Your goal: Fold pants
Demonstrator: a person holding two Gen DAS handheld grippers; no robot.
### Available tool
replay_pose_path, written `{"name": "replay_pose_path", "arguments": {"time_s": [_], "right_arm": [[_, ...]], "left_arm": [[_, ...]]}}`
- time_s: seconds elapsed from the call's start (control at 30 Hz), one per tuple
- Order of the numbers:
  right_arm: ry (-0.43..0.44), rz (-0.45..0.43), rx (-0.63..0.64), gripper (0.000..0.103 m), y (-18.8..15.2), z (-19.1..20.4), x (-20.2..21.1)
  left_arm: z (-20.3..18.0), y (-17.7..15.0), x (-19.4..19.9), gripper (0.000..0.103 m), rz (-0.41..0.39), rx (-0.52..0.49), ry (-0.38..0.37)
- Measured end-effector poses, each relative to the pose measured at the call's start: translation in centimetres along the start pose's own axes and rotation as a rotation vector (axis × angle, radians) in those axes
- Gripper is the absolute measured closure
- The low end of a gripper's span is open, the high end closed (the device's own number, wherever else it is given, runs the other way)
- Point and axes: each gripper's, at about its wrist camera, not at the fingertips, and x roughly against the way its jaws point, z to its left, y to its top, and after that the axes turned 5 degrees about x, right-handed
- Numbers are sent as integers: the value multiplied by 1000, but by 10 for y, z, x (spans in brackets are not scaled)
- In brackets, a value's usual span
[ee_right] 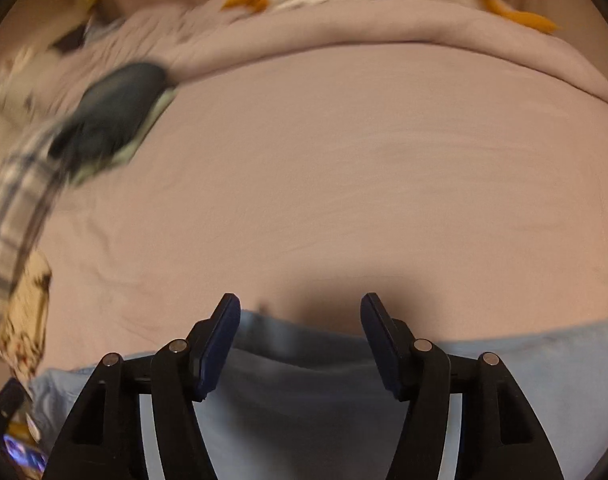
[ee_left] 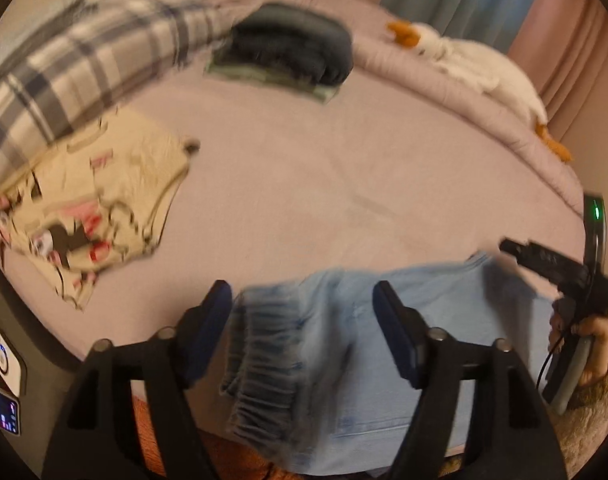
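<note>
Lying betw. both grippers' spread fingers — pale-blue pants, unpinched.

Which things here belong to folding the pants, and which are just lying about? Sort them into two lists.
Part of the job:
pants, light blue, at the bed's near edge
left gripper, jaws open
right gripper, jaws open

Just lying about:
plaid cloth
printed cream garment
dark folded stack
goose plush
bed
</note>
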Motion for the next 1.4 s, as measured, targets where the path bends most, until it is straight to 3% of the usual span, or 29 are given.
{"name": "replay_pose_path", "arguments": {"time_s": [0.13,0.27,0.43,0.53,0.7,0.8,0.93,0.97,1.03,1.07,1.13,1.27,1.4], "right_arm": [[-17,-14,-157,38,-16,-75,37],[-122,-26,-342,35,-44,-161,67],[-196,-29,-537,35,-80,-248,86],[-254,-21,-572,35,-93,-282,89],[-300,-55,-586,35,-97,-313,92],[-354,-58,-586,35,-93,-320,91],[-305,-50,-602,35,-96,-326,78],[-297,-57,-599,36,-93,-332,77],[-277,-83,-584,79,-91,-333,80],[-277,-84,-584,79,-90,-331,79],[-296,-91,-568,91,-86,-324,81],[-276,-180,-588,95,-88,-321,104],[-286,-121,-607,96,-98,-333,87]], "left_arm": [[-38,9,2,29,11,-41,-131],[-99,5,-32,31,86,-129,-220],[-174,-14,-97,48,235,-211,-303],[-201,-22,-128,56,270,-236,-288],[-218,-20,-152,55,246,-263,-186],[-222,-16,-158,55,229,-275,-168],[-222,-15,-163,55,232,-273,-156],[-223,-15,-163,55,231,-273,-157],[-223,-16,-163,55,232,-276,-159],[-223,-15,-164,55,232,-277,-160],[-223,-15,-163,55,233,-277,-160],[-224,-14,-165,53,233,-280,-157],[-227,-16,-166,51,225,-300,-145]]}}
